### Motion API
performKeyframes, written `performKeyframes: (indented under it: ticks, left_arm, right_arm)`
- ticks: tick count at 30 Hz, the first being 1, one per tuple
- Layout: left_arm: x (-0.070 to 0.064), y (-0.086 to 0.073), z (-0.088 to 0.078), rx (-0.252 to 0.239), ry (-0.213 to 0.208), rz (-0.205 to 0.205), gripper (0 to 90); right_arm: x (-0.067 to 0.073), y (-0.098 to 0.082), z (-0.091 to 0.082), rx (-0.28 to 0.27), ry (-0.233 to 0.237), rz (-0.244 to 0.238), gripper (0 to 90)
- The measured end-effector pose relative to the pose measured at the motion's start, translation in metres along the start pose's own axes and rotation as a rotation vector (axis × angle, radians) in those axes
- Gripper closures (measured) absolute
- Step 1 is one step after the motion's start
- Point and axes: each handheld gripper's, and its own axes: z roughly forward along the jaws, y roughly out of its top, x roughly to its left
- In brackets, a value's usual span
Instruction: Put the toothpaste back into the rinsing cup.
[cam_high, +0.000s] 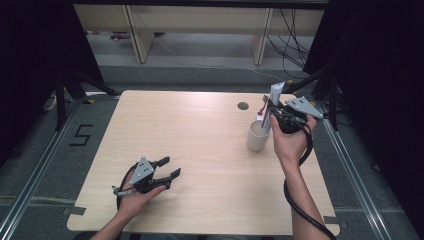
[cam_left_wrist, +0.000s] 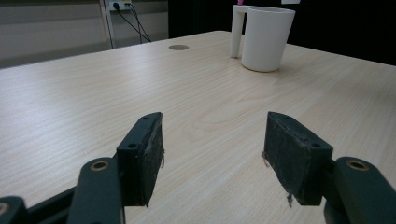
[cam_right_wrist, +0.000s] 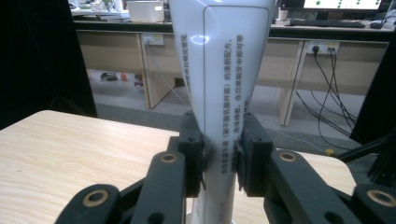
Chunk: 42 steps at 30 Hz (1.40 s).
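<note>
Left gripper (cam_high: 167, 172) rests with jaws apart and empty; right gripper (cam_right_wrist: 219, 161) clamps a white tube (cam_right_wrist: 222, 70) above the mug (cam_high: 258, 136).

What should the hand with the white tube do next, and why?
Probably lower the white tube straight down into the cup. The right tool is clamped on it, holding it upright just above the cup's mouth, so a short descent should seat it.

The tube (cam_right_wrist: 219, 93) is cut off top and bottom.
</note>
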Motion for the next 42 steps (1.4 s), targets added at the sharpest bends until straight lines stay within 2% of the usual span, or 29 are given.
performKeyframes:
  ticks: [2, 3, 8, 14, 15, 16, 17, 18, 20, 24, 25, 35, 36, 41, 42]
  left_arm:
    - [0.0, 0.0, 0.0, 0.0, 0.0, 0.0, 37.3]
    - [0.0, 0.0, 0.0, 0.0, 0.0, 0.001, 37.3]
    - [0.0, 0.0, 0.0, 0.002, 0.0, 0.001, 37.3]
    - [0.0, 0.0, 0.0, 0.001, -0.001, -0.001, 37.3]
    - [0.0, 0.0, 0.0, -0.001, -0.002, -0.001, 37.3]
    - [0.0, 0.0, 0.0, -0.001, -0.002, -0.001, 37.3]
    - [0.0, 0.0, 0.0, -0.001, -0.002, -0.001, 37.3]
    - [0.0, 0.0, 0.0, -0.001, -0.003, -0.002, 37.3]
    - [0.0, 0.0, 0.0, 0.001, -0.002, 0.0, 37.3]
    - [0.0, 0.0, 0.0, -0.001, -0.002, -0.002, 37.3]
    - [0.0, 0.0, 0.0, 0.0, -0.002, -0.001, 37.3]
    - [0.0, 0.0, 0.0, 0.002, -0.001, 0.001, 37.3]
    - [0.0, 0.0, 0.0, 0.002, -0.001, 0.001, 37.3]
    - [0.0, 0.0, 0.0, 0.0, -0.002, -0.001, 37.4]
    - [0.0, 0.0, 0.0, 0.002, -0.002, 0.001, 37.4]
  right_arm:
    - [0.001, -0.001, 0.002, 0.002, -0.015, -0.005, 75.0]
    - [0.002, -0.001, 0.003, 0.005, -0.013, 0.008, 74.9]
    - [0.004, -0.002, 0.009, 0.008, -0.007, 0.009, 74.9]
    - [0.005, -0.004, 0.015, 0.008, -0.008, -0.006, 74.9]
    - [0.005, -0.004, 0.015, 0.007, -0.006, -0.003, 74.9]
    - [0.007, -0.004, 0.015, 0.012, -0.012, 0.021, 74.9]
    - [0.006, -0.005, 0.017, 0.006, -0.011, 0.002, 74.9]
    - [0.006, -0.005, 0.018, 0.008, -0.007, 0.003, 74.9]
    - [0.008, -0.006, 0.018, 0.016, -0.015, 0.021, 74.9]
    - [0.006, -0.008, 0.019, 0.016, -0.01, 0.0, 74.9]
    - [0.006, -0.008, 0.019, 0.022, -0.011, 0.012, 74.9]
    - [0.005, -0.013, 0.023, 0.028, -0.011, 0.009, 74.9]
    - [0.006, -0.014, 0.023, 0.034, -0.018, 0.024, 74.8]
    - [0.004, -0.016, 0.025, 0.029, -0.017, -0.011, 74.8]
    - [0.006, -0.017, 0.025, 0.034, -0.018, 0.025, 74.8]
